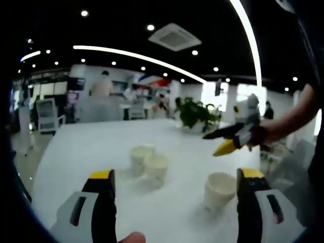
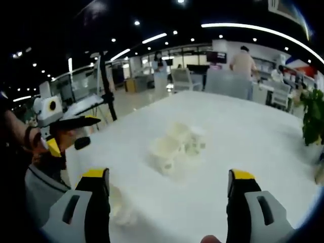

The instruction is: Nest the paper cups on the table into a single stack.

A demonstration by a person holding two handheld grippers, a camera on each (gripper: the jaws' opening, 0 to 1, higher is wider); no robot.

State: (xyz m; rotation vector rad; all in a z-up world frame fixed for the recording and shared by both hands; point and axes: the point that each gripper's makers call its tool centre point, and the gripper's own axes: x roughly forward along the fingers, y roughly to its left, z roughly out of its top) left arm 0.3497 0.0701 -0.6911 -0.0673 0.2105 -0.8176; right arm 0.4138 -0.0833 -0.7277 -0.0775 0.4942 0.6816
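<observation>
Paper cups: three on the white table (image 1: pixel 76 147), all upright and separate, none nested yet.
Pair of cups (image 1: pixel 149 163): touching or nearly so, mid-table, straight ahead of the left gripper (image 1: pixel 177 182) and beyond its tips.
Single cup (image 1: pixel 219 190): nearer, just inside the right-hand jaw in the left gripper view, apart from the pair.
Left gripper: jaws wide apart, holding nothing, above the table.
Right gripper (image 2: pixel 167 185): jaws wide apart, empty; also seen in the left gripper view at (image 1: pixel 230 142), off to the side, raised above the table.
Right gripper view: cups (image 2: pixel 174 147) clustered ahead, blurred, between the jaw lines but farther out.
Key relation: single cup closest to the left gripper, opening up, axis vertical; likely first pick.
Next step, as a guess: close on the single cup's wall, lift, drop into one of the pair.
Risk: thin wall crushing; neighbour cup knocked.
</observation>
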